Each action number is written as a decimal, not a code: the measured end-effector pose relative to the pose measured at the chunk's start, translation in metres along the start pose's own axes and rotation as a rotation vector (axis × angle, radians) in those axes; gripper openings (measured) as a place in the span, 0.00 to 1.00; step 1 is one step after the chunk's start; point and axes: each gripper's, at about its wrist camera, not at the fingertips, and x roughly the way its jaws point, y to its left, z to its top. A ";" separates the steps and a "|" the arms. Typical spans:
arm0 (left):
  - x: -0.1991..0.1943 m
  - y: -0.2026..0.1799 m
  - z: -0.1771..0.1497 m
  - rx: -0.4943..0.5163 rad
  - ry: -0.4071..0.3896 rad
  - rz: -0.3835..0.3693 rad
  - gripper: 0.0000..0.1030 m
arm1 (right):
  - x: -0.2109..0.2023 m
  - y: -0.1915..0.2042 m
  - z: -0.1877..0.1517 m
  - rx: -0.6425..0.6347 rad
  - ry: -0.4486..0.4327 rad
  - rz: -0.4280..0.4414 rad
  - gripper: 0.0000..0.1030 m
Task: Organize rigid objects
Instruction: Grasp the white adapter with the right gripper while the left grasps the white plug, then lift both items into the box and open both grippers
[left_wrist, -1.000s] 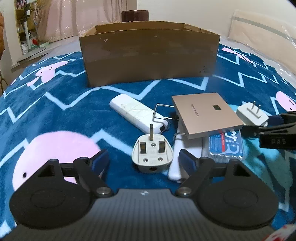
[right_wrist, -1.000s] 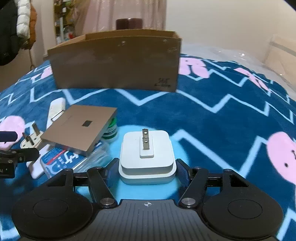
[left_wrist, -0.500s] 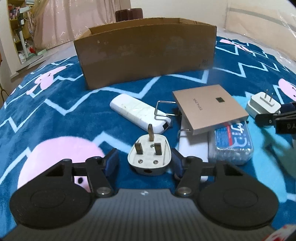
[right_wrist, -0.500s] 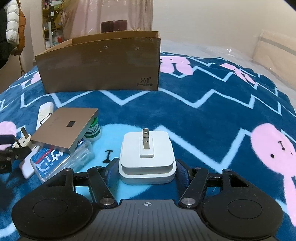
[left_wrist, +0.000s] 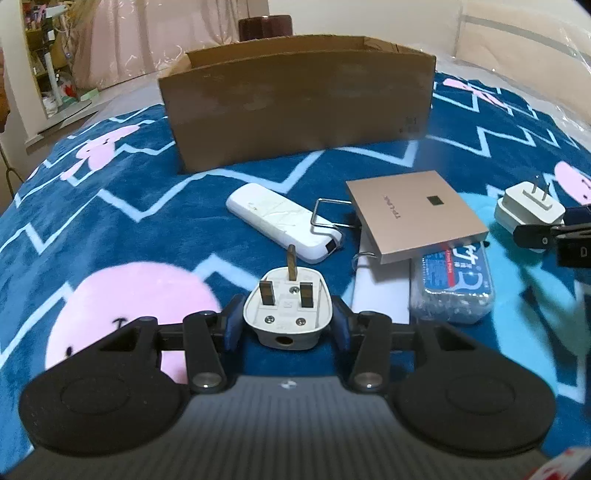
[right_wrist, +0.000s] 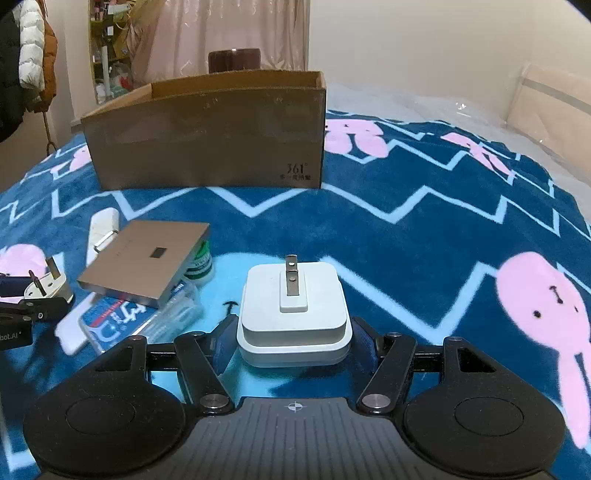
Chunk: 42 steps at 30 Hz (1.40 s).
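1. As the left gripper (left_wrist: 287, 326) had just been closing, its blue pads sat against both sides of the three-pin plug (left_wrist: 287, 307), low centre of the left wrist view; prongs pointed up.
2. Right gripper (right_wrist: 293, 341) was clamped on the white two-prong adapter (right_wrist: 293, 314), low centre of the right wrist view; pads touched both flanks, prongs up.
3. Both plugs were low over the blue zigzag blanket (left_wrist: 122, 206) on the bed; whether they touched it, cannot tell.
4. Open cardboard box (left_wrist: 299, 107) stood upper centre in both views, well apart from the grippers.
5. Remaining clutter, left wrist view, centre to right:
   - white remote-like device (left_wrist: 280, 221) lay flat, just beside a wire binder clip handle (left_wrist: 325, 218).
   - tan flat router (left_wrist: 413, 210) rested tilted on top of a clear pack with a blue label (left_wrist: 454, 280) and a white slab (left_wrist: 380, 288).
6. In the right wrist view, a green-labelled small container (right_wrist: 199, 264) sat partly under the router's far edge.
7. Small black hook-shaped item (right_wrist: 229, 306) lay on the blanket just left of the adapter.
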 end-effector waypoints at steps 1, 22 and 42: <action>-0.004 0.001 0.000 -0.002 -0.002 0.004 0.42 | -0.003 0.000 0.001 0.002 -0.004 0.003 0.59; -0.054 0.018 0.074 -0.019 -0.121 -0.009 0.42 | -0.039 0.004 0.094 0.025 -0.081 0.139 0.59; 0.054 0.070 0.238 -0.032 -0.161 0.018 0.42 | 0.107 0.035 0.255 -0.017 -0.030 0.207 0.59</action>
